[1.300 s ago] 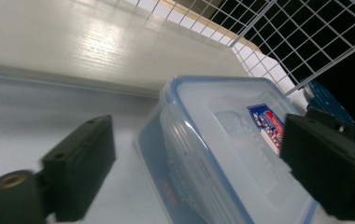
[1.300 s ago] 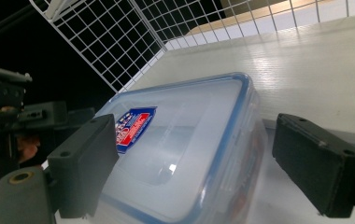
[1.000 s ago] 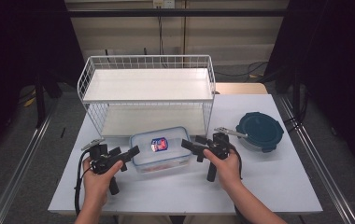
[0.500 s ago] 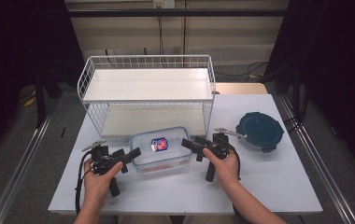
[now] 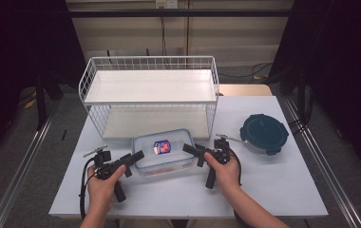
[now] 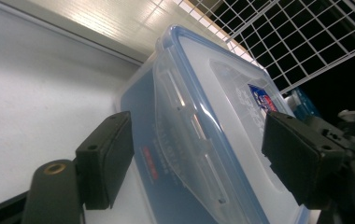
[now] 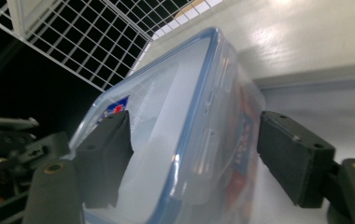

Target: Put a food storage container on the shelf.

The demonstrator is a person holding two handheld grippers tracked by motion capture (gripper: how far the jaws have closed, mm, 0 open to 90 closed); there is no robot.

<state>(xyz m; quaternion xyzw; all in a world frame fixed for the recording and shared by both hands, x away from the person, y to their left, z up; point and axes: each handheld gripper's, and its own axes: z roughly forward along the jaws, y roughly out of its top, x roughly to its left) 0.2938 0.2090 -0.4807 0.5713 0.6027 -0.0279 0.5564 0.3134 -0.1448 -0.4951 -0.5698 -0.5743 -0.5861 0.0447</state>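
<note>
A clear plastic box with a blue-rimmed lid and a red-and-blue sticker [image 5: 162,151] lies on the white table [image 5: 273,185], just in front of the wire rack. My left gripper [image 5: 136,158] stands open at the box's left end. In the left gripper view the box [image 6: 222,107] runs between the two jaws of this gripper [image 6: 203,161], one low beside its wall and one over the lid. My right gripper [image 5: 191,151] is open at the right end. In the right gripper view the box [image 7: 175,116] fills the gap of that gripper [image 7: 199,158].
A white wire rack with a white shelf [image 5: 150,90] stands at the back of the table. A dark teal round lidded container [image 5: 264,134] sits right of my right hand. Bare tabletop lies along the front and right edges.
</note>
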